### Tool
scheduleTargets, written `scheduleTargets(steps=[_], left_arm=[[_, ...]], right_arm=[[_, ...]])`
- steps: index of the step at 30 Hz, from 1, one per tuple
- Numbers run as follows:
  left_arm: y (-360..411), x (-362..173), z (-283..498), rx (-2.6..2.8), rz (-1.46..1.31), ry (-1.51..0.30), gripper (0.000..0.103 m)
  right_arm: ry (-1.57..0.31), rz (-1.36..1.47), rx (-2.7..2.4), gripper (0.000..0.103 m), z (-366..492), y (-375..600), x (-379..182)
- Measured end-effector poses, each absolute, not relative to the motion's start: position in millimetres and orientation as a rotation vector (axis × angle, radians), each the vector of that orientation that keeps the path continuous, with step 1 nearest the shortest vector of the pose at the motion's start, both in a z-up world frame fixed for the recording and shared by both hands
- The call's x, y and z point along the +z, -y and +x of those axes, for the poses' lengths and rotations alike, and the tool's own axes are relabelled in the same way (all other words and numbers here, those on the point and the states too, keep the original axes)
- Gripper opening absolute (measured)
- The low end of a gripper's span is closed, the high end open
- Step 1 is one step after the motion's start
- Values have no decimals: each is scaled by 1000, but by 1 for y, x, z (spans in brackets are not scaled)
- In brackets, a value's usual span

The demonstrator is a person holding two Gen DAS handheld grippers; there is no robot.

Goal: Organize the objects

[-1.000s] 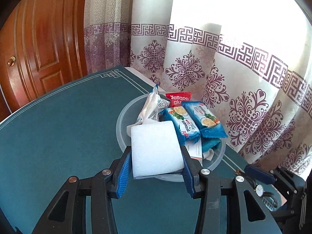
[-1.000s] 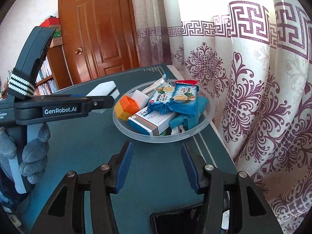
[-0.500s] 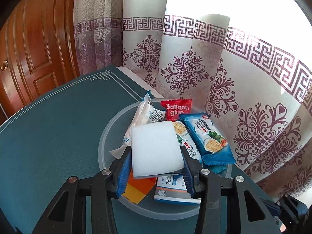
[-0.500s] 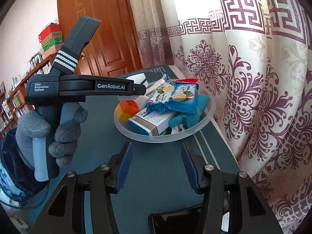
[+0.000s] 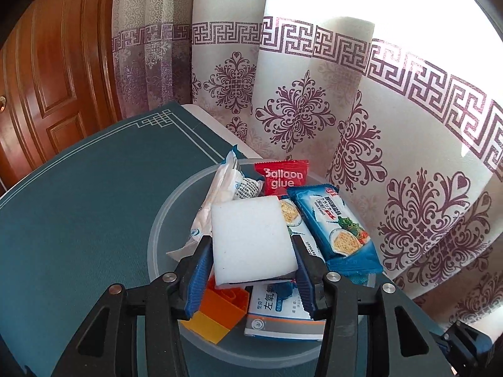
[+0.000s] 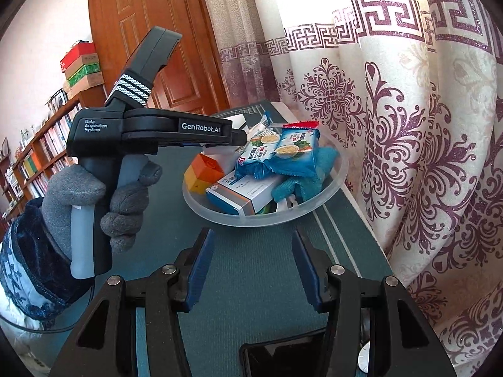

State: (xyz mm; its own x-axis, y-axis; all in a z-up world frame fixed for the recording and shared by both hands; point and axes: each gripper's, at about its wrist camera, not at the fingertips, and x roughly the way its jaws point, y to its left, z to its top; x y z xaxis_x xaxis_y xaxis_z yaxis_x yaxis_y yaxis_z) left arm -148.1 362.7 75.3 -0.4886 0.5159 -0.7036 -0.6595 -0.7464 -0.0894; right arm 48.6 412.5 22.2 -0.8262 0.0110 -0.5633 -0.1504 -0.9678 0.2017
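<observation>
The left gripper (image 5: 251, 270) is opening around the white sponge (image 5: 251, 242), directly above the bowl (image 5: 163, 238). The right gripper (image 6: 251, 270) waits empty, jaws apart, short of the bowl.

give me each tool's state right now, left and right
Left tool: jaws opening, white sponge between them, over the clear bowl.
Right tool: open, empty.
</observation>
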Motion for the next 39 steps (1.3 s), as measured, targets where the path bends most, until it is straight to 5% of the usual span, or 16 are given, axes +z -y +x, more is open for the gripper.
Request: scheduleTargets(steps=[3,17,26,39], left_arm=[[-365,75,-141,2219,-959,-267,74],[-344,87,-118,2293,-903,-281,103],[-321,95,-97,2502,-844,-403,103],[-299,108,-70,2631,-811,-403,103]], right_arm=[[-361,-894,2901,53,48,-412,22],[-363,-883,2907,53,51,-410,26],[-362,-870,2876,80,51,-411,30],[-251,-897,2805,94,37,-419,45]])
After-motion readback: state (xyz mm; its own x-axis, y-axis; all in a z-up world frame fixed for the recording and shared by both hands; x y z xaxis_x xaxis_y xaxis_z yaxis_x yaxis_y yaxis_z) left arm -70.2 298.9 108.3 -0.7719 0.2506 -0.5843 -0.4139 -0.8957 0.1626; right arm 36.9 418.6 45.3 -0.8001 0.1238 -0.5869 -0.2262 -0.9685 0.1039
